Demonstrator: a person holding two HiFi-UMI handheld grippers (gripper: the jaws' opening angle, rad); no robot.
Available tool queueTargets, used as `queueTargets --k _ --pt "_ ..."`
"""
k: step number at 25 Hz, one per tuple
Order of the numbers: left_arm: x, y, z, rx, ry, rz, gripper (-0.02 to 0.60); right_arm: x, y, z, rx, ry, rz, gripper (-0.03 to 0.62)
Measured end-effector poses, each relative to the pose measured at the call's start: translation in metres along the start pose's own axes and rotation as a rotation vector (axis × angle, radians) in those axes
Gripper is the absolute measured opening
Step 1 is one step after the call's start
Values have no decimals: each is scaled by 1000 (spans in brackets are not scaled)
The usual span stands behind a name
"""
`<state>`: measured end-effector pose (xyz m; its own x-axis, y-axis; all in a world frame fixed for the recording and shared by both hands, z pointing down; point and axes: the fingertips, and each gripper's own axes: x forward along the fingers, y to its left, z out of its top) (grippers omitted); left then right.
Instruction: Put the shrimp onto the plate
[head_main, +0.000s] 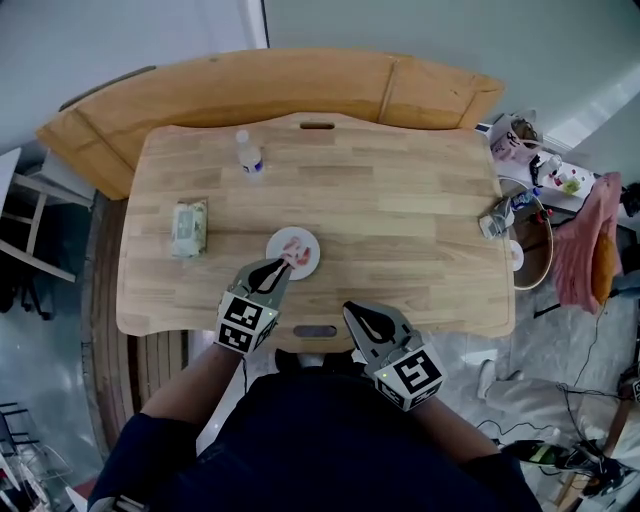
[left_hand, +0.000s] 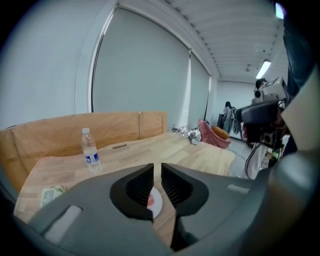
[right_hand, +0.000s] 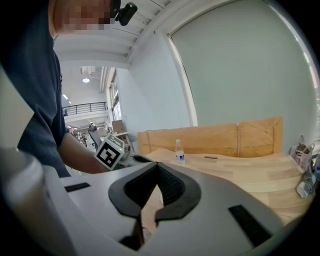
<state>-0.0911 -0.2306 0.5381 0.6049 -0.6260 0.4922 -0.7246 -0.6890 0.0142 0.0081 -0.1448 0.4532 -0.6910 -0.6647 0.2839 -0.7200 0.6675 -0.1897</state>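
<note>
The shrimp (head_main: 296, 247) lies as a pinkish-red shape on the small white plate (head_main: 311, 263), which sits on the table (head_main: 400, 200) a little in from the near edge. To judge from that, the placing looks done or nearly so. The left tool (head_main: 283, 266) is by far the nearer one. Its tips hang at the plate's near-left rim and point up and to the right across it, so the shrimp lies just ahead of the jaws along their own line. The left gripper view shows the jaws with only a narrow slit between them and nothing held in it. Through that slit a slice of the plate and a spot of red can be seen below. The shrimp's long axis is too small to read with confidence. The right tool (head_main: 352, 311) sits over the table's near edge, to the right of the plate and well short of it. Its jaw tips meet and it holds nothing. If the shrimp needs any nudge or re-grip, the left tool would only have to go forward and down. The plate holds nothing else. A water bottle (head_main: 249, 155) stands far back and a wrapped packet (head_main: 189, 228) lies to the left, both well clear of the plate.
</note>
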Motion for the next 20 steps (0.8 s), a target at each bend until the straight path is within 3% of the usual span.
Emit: queueTargets --k 14,20 --pt "-102 -65 79 9 -200 -172 6 17 41 11 -47 -13 16 9" --pt "-114 -77 77 10 -232 -167 6 22 55 16 -72 -27 16 9"
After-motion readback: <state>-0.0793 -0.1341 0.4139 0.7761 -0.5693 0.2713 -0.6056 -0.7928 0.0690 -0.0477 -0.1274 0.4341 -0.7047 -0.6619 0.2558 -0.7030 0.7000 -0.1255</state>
